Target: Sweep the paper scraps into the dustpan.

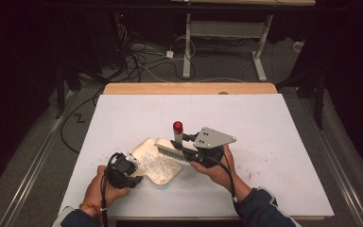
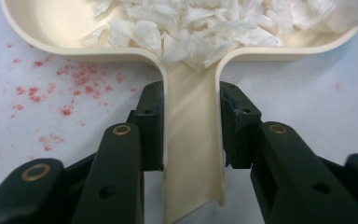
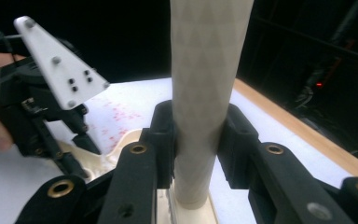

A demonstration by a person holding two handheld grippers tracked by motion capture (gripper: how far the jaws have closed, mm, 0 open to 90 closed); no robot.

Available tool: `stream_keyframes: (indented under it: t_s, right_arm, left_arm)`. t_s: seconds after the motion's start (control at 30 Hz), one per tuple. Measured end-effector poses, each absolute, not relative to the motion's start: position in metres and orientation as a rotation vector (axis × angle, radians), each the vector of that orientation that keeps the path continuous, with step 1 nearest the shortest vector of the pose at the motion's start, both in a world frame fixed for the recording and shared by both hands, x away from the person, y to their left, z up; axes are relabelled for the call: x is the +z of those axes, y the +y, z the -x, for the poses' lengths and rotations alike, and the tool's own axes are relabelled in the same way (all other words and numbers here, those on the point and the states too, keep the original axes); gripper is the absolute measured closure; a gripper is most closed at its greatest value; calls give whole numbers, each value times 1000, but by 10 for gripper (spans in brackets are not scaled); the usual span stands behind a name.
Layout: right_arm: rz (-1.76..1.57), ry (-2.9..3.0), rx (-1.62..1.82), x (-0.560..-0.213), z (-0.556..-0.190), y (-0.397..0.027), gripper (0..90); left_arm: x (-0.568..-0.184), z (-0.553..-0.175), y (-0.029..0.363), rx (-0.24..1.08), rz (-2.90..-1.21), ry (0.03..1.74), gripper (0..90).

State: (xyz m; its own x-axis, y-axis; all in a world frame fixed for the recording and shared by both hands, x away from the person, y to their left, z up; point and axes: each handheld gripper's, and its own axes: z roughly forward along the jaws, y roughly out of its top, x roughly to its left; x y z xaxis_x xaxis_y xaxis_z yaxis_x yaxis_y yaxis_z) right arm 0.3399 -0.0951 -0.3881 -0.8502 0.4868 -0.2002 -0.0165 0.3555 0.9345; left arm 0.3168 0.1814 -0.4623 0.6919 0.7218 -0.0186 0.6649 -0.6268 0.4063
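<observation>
A cream dustpan [image 2: 56, 28] holds white scraps [image 2: 223, 23]. The left gripper [image 2: 191, 116] clamps its handle; the right gripper [image 3: 198, 140] clamps a brush [image 3: 207, 84]. The high view shows bristles [image 1: 170, 152] over the dustpan.

Brush handle [image 3: 205, 93] between clamped jaws

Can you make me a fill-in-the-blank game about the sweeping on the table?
1. The left hand-held gripper is shut on the dustpan's ____.
2. The scraps lying in the dustpan are ____ in colour.
3. The right hand-held gripper is shut on the handle of a ____.
4. The specks on the table beside the dustpan are ____.

Missing words: handle; white; brush; red
</observation>
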Motion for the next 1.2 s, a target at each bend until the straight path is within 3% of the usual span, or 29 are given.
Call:
stream_keyframes:
  t_s: [0.3, 0.73, 1.2]
  right_arm:
    - [-457, 2141, 1405, -399, -348, -97, 709]
    - [-495, 2085, 1417, -410, -378, -68, 709]
    - [-351, 2200, 1500, -409, -365, -63, 709]
  left_arm:
    - [-463, -317, 181, 206, -2514, 1087, 636]
    - [-463, -317, 182, 193, -2506, 1086, 636]
    - [-463, -318, 186, 168, -2488, 1099, 635]
